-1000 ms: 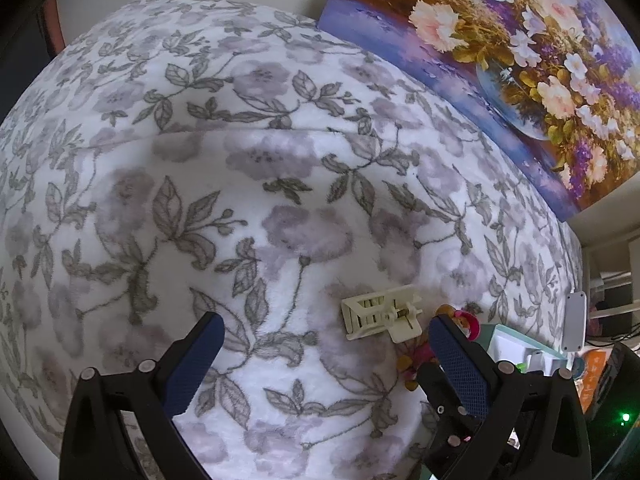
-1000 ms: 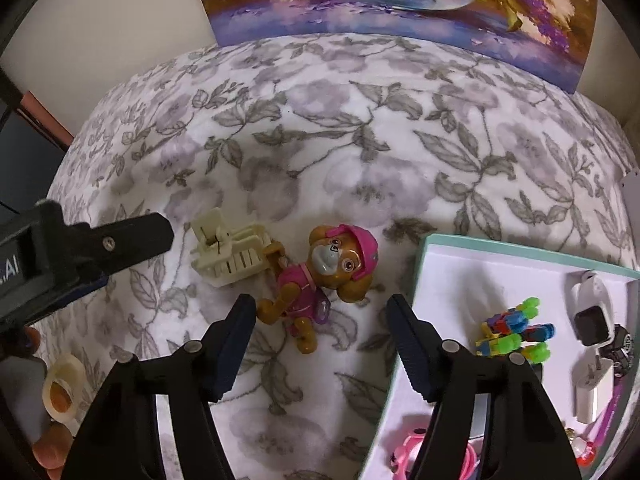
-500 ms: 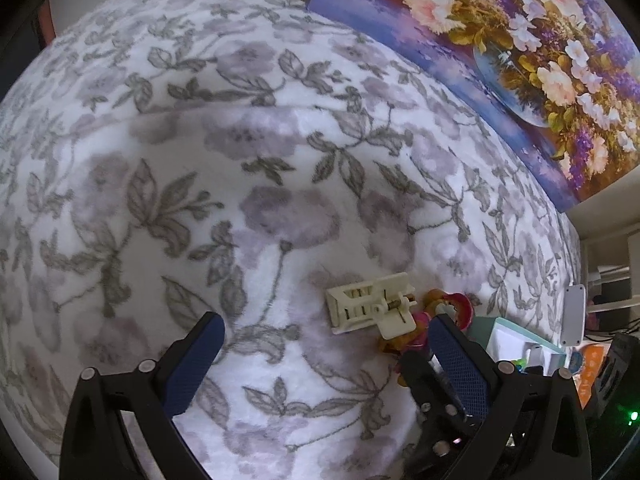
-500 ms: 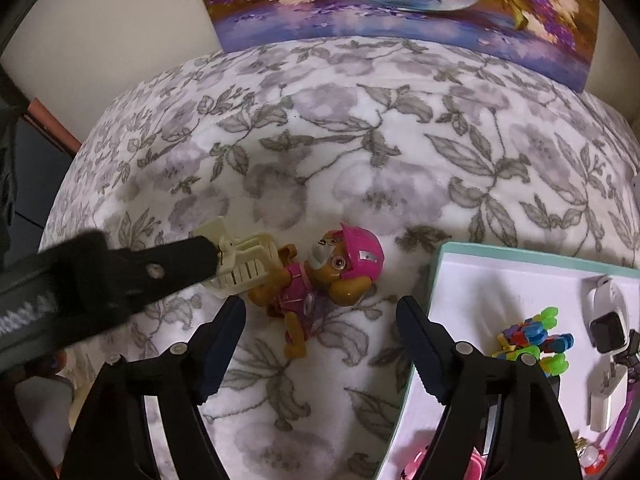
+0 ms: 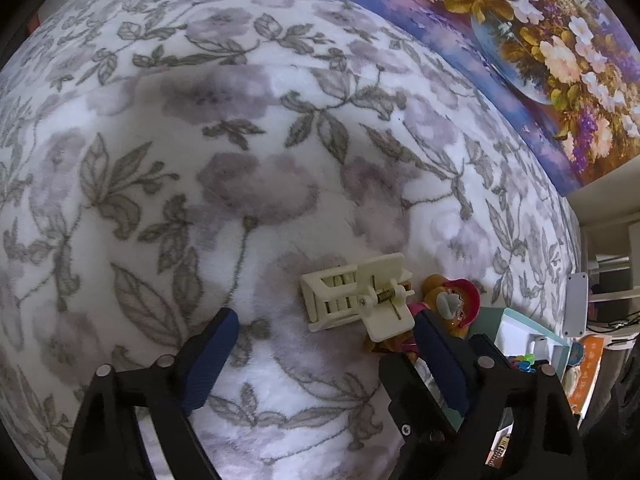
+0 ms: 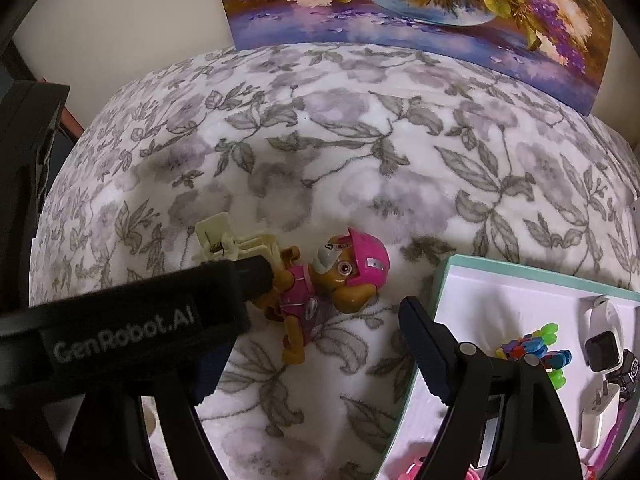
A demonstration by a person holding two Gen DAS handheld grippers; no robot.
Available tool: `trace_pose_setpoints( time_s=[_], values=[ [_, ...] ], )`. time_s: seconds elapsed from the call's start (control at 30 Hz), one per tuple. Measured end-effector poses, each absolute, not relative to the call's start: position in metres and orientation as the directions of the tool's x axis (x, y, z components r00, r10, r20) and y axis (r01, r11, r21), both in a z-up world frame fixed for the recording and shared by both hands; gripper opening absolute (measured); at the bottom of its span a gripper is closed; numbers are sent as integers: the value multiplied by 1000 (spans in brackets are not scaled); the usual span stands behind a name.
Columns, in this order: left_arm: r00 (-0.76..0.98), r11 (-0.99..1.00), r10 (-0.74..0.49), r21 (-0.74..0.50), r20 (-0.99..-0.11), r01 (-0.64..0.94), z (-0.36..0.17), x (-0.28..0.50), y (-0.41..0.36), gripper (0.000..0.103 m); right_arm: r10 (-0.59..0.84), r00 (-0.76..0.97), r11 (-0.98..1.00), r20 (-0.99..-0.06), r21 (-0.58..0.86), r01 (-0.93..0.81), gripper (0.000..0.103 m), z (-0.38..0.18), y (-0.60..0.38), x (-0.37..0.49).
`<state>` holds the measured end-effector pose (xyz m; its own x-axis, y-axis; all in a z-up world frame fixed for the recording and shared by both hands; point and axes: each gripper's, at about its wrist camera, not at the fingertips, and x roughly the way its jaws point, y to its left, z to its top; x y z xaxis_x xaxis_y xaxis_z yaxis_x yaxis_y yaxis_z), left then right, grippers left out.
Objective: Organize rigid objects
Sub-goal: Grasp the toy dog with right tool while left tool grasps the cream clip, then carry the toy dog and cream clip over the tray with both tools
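Here the left gripper [image 5: 320, 344] hangs low over the flowered bed cover [image 5: 240, 160], its jaws spread wide and holding nothing; the cream plastic clip [image 5: 356, 296] lies just ahead of it, between the two blue pads and nearer the right one. The clip looks light and stiff, a hard moulded piece with a small metal spring at its hinge (so likely to skid on the plush cover if nudged sideways). The ribbed body seems the best place to close on, across its flat sides, not on the sprung lever end.

The right gripper [image 6: 312, 352] is likewise released and empty, with the pup figure in the pink helmet [image 6: 336, 288] lying on its side just beyond its fingers, touching the clip's end. It is hard, smooth plastic, rounded at the head, so the torso looks the surer hold. To the right, close by, sits the teal-rimmed tray [image 6: 440, 276], already holding several small things. Farthest off, a flower painting [image 6: 420, 4] leans against the wall.
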<state>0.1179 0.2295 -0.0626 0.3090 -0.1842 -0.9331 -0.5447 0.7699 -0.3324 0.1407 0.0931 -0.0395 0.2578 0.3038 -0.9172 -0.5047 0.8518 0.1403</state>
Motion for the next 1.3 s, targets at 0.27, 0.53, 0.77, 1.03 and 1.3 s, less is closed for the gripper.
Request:
trace_pose_setpoints(
  time_s=[0.27, 0.53, 0.77, 1.03, 1.3],
  values=[
    [360, 760, -230, -398, -904, -514, -59, 118, 231, 50, 307, 258, 854, -916, 145, -500, 81, -39, 93, 141],
    [376, 752, -214, -398, -902, -526, -53, 110, 243, 49, 293, 283, 860, -913, 122, -496, 81, -40, 97, 142],
    [373, 743, -165, -364, -913, -561, -49, 99, 260, 49, 246, 310, 856, -918, 56, -514, 82, -47, 110, 140],
    [357, 737, -153, -347, -922, -580, -55, 97, 266, 49, 165, 358, 858, -919, -45, -512, 82, -63, 121, 137],
    [354, 736, -154, -346, -923, -581, -56, 97, 268, 49, 185, 370, 863, -910, -29, -505, 76, -62, 118, 137]
  ],
)
